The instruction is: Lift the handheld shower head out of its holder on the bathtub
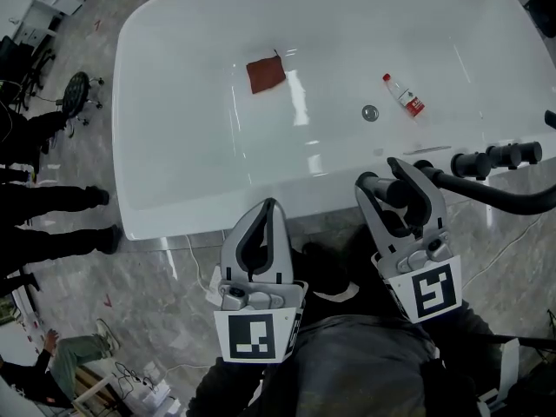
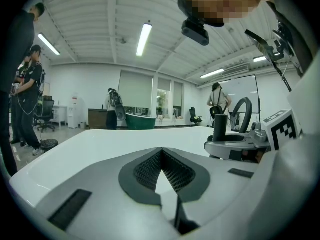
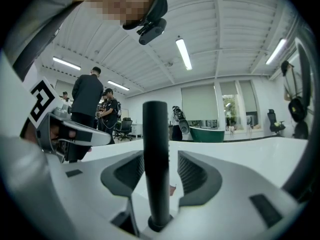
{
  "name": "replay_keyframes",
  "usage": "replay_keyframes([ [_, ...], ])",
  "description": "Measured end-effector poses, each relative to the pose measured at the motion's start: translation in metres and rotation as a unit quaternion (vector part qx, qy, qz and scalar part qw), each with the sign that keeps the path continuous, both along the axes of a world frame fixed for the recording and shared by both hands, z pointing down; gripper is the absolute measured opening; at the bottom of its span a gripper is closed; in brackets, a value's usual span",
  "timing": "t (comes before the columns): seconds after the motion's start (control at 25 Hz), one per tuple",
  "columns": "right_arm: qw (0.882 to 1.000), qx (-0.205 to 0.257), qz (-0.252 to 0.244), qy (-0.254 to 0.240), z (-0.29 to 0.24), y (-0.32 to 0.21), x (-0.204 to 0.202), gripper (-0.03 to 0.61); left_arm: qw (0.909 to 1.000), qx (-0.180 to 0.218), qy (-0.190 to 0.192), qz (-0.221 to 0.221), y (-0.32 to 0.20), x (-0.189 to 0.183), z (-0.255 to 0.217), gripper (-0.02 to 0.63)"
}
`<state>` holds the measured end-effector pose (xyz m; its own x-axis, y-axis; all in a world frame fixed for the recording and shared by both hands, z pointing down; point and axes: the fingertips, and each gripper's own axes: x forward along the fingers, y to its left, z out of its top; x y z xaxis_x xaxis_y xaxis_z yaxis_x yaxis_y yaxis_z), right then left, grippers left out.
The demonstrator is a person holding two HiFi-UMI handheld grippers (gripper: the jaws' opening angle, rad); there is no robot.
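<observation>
**A:** Head view?
**B:** Black stick-shaped handheld shower head [image 1: 396, 191] stands upright in its holder at the right end of the white bathtub's [image 1: 139, 189] near rim. Right gripper [image 1: 384, 179] straddles it. Left gripper [image 1: 268, 208] is by the middle of that rim.
**A:** Left gripper view?
**B:** Jaws tip to tip, nothing held.
**A:** Right gripper view?
**B:** Jaws wide apart, shower head between them, not clamped.

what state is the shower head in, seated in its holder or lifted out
Seated in: the shower head stands upright, its base sitting in the holder.
</observation>
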<state>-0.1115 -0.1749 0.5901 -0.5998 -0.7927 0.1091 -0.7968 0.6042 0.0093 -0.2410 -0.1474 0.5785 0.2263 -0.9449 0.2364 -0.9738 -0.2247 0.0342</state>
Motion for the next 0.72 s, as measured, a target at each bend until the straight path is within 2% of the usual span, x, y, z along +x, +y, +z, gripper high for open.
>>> replay_keyframes([
  [0.12,1.0,-0.013,0.001,0.001,0.012,0.0,0.001,0.192,1.0,0.002,-0.002,0.0,-0.001,-0.001,0.0,0.003],
  [0.24,1.0,-0.019,0.002,0.006,0.02,0.003,0.001,0.192,0.9999,-0.013,-0.002,0.003,0.001,-0.001,0.006,0.003],
  [0.44,0.999,-0.023,0.019,0.019,0.029,0.005,0.006,0.19,1.0,-0.007,-0.001,0.004,-0.001,0.001,0.006,0.003],
  [0.56,0.999,-0.022,0.021,0.025,0.03,0.006,0.006,0.143,1.0,-0.005,0.0,0.004,0.0,0.003,0.005,0.003],
  [0.72,0.999,-0.027,0.021,0.028,0.031,0.006,0.007,0.143,1.0,-0.002,-0.002,0.001,0.001,0.001,0.001,0.003],
])
